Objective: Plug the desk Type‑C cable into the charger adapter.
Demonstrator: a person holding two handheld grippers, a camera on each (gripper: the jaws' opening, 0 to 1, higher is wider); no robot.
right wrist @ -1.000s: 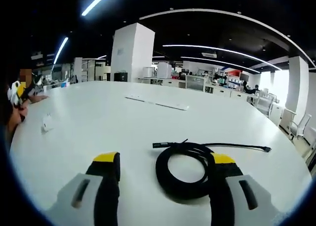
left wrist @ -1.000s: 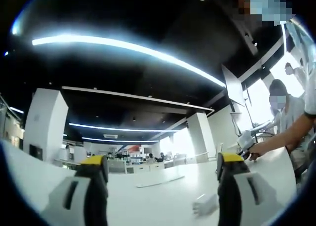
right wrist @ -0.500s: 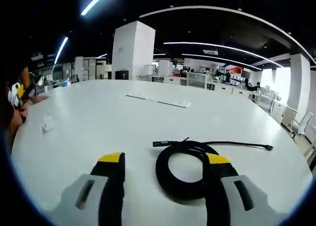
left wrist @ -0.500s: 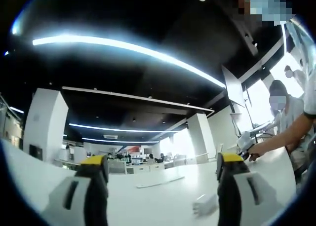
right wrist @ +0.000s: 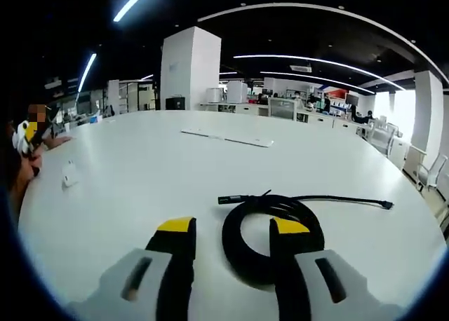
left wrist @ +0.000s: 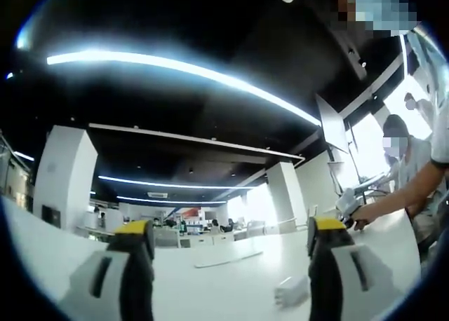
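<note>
A black Type-C cable (right wrist: 273, 226) lies coiled on the white table (right wrist: 140, 167), with one plug (right wrist: 225, 200) at the coil's far left and the other end (right wrist: 385, 205) stretched out to the right. My right gripper (right wrist: 232, 226) hovers just before the coil, open but narrow, its right jaw overlapping the coil. The small white charger adapter (right wrist: 68, 174) sits far left on the table. It also shows as the charger adapter (left wrist: 291, 291) by the right jaw of my left gripper (left wrist: 231, 228), which is wide open and holds nothing.
A hand with a yellow-tipped gripper (right wrist: 24, 132) shows at the left edge. A person (left wrist: 407, 160) reaches an arm onto the table at right. Flat white strips (right wrist: 226, 139) lie further back. Office pillars and desks stand beyond the table's far edge.
My right gripper's jaws have drawn closer together and the view has edged toward the coil. The left gripper view is almost unchanged.
</note>
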